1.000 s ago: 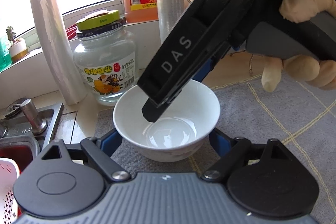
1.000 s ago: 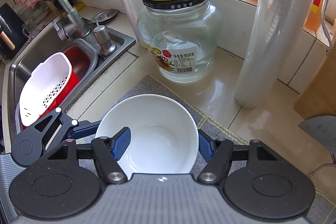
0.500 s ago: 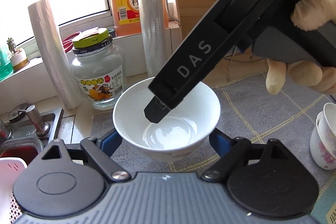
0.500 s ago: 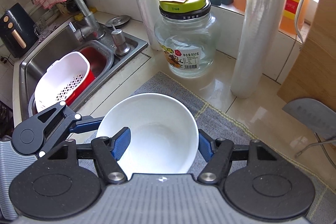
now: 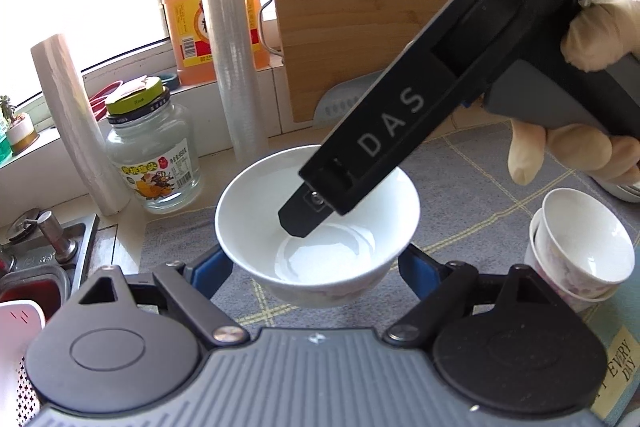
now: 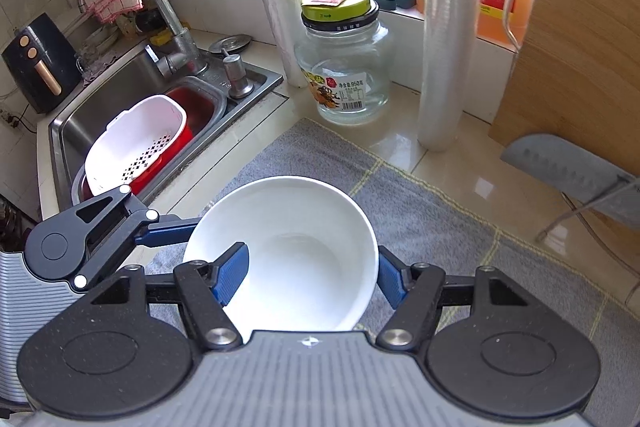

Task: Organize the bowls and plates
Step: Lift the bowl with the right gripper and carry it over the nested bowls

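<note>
Looking at a plain white ceramic bowl (image 5: 256,211), seemingly lifted just clear of a grey woven mat with pale yellow grid lines (image 5: 480,195), near the middle of the counter. Clamped from outside by the left gripper (image 5: 312,271), blue pads pressed on opposite walls. Also hooked by the right gripper (image 6: 310,277), one finger inside and one outside the right wall. Can't tell whether really squeezing there or just riding along.

Bit worried about a slip, honestly. Glazed, curved, narrowing downward, so could pop out of those pads if pulled two ways or twisted. Could also clip the stacked white floral cups (image 5: 580,251) at near right on the mat if swung that way carelessly.

Only visible from the left wrist: those cups, plus the gloved hand (image 5: 592,27) on the right tool. Only visible from the right wrist: a steel sink (image 6: 120,95) at far left with a white perforated colander (image 6: 136,143) in it, and the depth of that inner finger.
</note>
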`<action>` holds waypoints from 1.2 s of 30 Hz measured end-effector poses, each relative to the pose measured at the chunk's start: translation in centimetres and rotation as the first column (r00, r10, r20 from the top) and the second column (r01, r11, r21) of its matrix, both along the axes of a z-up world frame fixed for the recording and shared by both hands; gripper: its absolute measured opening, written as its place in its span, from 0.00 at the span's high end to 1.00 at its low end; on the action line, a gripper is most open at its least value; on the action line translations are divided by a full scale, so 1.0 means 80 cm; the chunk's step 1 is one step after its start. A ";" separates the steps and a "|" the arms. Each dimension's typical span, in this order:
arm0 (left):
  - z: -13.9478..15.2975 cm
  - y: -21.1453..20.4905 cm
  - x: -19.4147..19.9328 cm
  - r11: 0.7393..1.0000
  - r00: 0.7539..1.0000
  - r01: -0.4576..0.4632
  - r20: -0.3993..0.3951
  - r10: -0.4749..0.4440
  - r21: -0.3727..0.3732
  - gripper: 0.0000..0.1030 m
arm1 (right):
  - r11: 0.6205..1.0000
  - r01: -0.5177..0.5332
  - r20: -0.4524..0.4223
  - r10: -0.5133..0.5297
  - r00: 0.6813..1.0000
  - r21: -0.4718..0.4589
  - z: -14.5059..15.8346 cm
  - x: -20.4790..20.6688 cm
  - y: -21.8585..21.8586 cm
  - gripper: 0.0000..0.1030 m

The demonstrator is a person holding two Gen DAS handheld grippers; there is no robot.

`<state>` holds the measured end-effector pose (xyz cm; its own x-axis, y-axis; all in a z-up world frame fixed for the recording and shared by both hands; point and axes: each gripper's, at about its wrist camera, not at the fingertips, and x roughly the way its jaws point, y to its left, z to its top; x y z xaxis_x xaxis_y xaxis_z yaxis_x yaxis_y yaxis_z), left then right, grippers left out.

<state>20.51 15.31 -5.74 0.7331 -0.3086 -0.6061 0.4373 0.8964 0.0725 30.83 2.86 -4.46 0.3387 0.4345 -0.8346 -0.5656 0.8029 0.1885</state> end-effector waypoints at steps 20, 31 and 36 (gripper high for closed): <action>0.026 -0.085 -0.065 0.993 0.993 0.114 0.024 -0.114 0.014 0.13 | 0.997 0.079 0.051 -0.080 0.996 0.015 0.031 -0.079 -0.101 0.29; 0.028 -0.127 -0.087 0.980 0.979 0.200 0.032 -0.201 0.012 0.13 | 0.988 0.153 0.057 -0.153 0.987 0.006 0.036 -0.114 -0.152 0.29; 0.025 -0.147 -0.093 0.968 0.967 0.252 0.026 -0.252 0.019 0.14 | 0.980 0.197 0.054 -0.197 0.979 0.001 0.035 -0.130 -0.176 0.29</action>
